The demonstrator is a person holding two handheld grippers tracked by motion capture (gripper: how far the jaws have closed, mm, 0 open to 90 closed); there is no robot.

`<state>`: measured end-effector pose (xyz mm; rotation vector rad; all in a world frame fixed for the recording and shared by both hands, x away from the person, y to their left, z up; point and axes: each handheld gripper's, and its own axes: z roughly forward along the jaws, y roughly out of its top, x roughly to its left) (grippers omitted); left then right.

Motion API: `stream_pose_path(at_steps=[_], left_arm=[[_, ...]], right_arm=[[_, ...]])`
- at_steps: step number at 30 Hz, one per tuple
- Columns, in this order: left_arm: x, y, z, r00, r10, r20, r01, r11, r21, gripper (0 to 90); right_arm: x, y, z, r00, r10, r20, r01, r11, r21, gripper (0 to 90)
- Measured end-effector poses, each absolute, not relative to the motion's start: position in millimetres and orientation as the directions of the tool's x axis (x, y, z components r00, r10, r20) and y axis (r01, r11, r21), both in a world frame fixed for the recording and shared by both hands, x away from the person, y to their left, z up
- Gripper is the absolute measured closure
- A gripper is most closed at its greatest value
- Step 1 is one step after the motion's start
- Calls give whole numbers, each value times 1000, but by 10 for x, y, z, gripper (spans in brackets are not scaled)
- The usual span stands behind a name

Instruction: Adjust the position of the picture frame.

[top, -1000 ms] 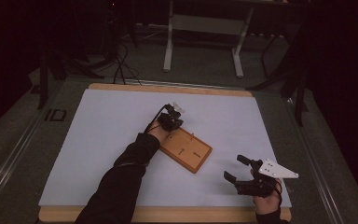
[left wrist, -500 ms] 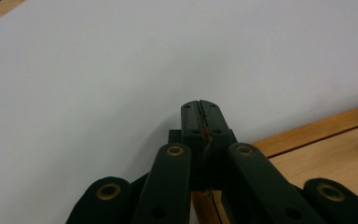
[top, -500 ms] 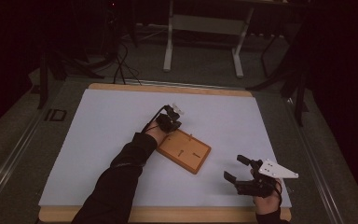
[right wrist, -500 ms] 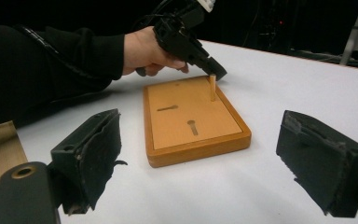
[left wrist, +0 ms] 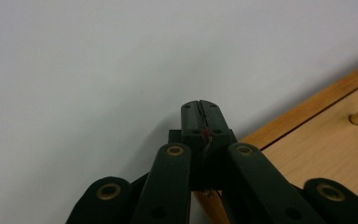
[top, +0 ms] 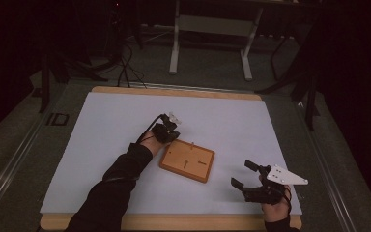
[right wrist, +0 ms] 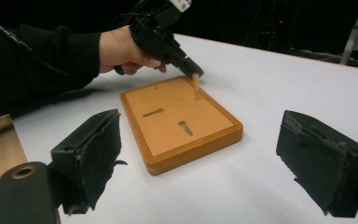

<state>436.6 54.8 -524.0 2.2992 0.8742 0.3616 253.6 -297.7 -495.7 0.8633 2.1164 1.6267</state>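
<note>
A flat wooden board lies on the white table top, left of my right gripper. A short wooden peg stands upright near its far edge, and two dark slots mark its face. My left gripper is shut, with nothing I can make out between its jaws. Its tip hovers over the white surface just off the board's far left corner. In the right gripper view the left gripper shows close behind the peg. My right gripper rests near the front right, open and empty, facing the board.
The white sheet covers a wooden table top whose rim shows at the front. Behind the table stand a white metal frame and cables on a dark floor.
My left hand has drawn back toward the near left, along the board's far left corner. The right gripper has stayed put.
</note>
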Motion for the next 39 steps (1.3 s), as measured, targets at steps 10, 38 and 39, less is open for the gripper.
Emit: stream_pose_path(at_steps=[10, 38, 39], left_arm=[[4172, 650, -5263, 737, 675, 28, 503, -576, 645, 900], [3907, 809, -5241, 733, 681, -16, 509, -532, 677, 900], [3903, 821, -5213, 734, 679, -21, 504, -523, 687, 900]], right_arm=[[2543, -2957, -4964, -760, 642, 97, 263, 167, 950, 134], [2557, -2931, -4980, -759, 644, 94, 267, 176, 948, 134], [2557, -2931, -4981, -759, 644, 94, 266, 176, 948, 134]])
